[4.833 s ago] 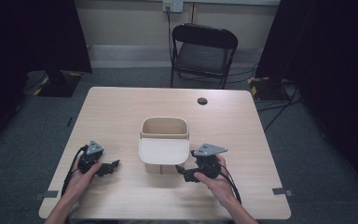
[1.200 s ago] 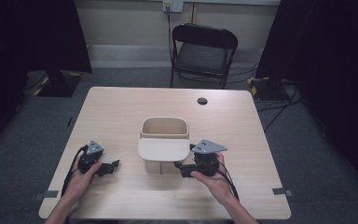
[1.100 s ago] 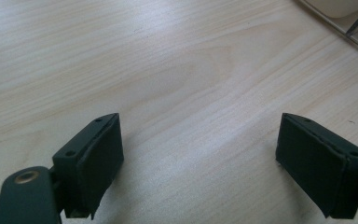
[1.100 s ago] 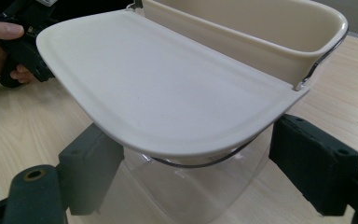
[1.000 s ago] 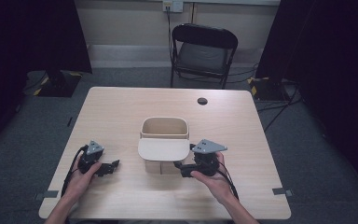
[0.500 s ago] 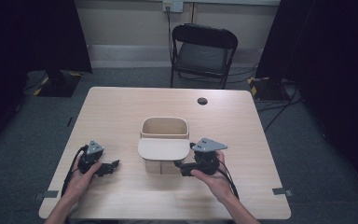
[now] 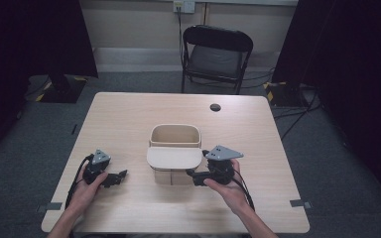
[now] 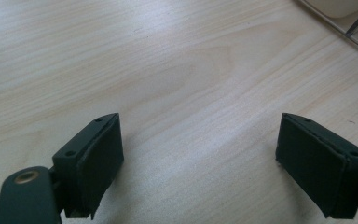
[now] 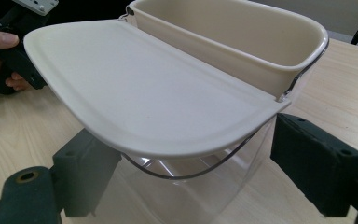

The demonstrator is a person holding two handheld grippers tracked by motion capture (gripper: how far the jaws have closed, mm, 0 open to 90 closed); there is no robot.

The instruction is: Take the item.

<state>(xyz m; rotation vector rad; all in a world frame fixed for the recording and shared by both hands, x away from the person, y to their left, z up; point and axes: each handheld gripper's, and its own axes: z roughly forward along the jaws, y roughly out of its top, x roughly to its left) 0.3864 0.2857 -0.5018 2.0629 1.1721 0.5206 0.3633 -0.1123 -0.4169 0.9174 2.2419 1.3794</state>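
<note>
Probably a lab, black curtains, taped cables, folding chair

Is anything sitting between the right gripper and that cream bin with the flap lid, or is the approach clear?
Nothing visible stands in the way. The right gripper is open just beside the bin, its jaws spread toward the clear lower wall under the lid. Only bare table lies between them.

Left hand: wraps its gripper from behind, forearm coming in from the bottom edge.
Left gripper: low over the table, jaws wide apart, nothing between them.
Right hand: grips from behind, forearm angled in from the lower right.
Right gripper: points left, jaws spread wide, clamping nothing.
</note>
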